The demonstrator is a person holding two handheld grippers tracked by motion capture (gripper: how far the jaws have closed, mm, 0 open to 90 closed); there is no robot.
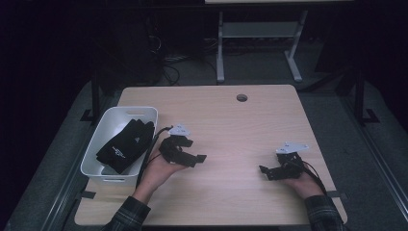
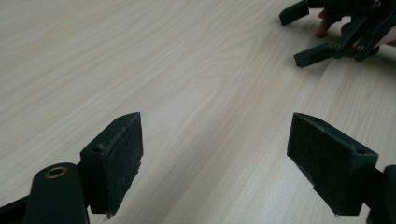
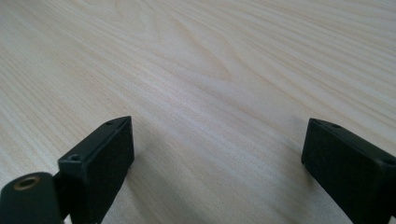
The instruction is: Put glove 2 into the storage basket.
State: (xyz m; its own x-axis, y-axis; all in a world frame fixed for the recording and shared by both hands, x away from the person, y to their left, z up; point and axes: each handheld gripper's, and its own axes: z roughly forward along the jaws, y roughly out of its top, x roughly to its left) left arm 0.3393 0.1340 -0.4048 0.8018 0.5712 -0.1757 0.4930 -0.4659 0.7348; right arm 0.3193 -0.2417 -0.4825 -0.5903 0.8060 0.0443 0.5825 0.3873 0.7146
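Left gripper: the black two-jaw left gripper (image 1: 192, 151) with a grey three-cornered plate on top is seen left of centre in the high view, held in the person's left hand (image 1: 158, 171), which comes in from the lower edge. It sits just right of the basket.

Left gripper jaws: they are spread wide in the left gripper view, one padded finger (image 2: 119, 156) at lower left and the other at lower right. Nothing is held between them; bare wood is seen in the gap.

Right gripper: the black two-jaw right gripper (image 1: 265, 170) with its own grey plate is seen at lower right of the high view, well apart from the left one. It is also seen in the upper right corner of the left gripper view (image 2: 306, 35).

Right gripper jaws: they are set wide apart in the right gripper view, with nothing gripped and only wood grain between them.

Basket: a white rectangular plastic basket (image 1: 96, 144) stands at the left edge of the table, in the left middle of the high view.

Gloves: a pair of black fabric gloves with small white markings (image 1: 126, 144) lies inside the basket, untouched by either gripper, with its upper end resting on the right rim.

Table: a light wooden table (image 1: 231, 125) with a round hole near its far edge bears both grippers and the basket.
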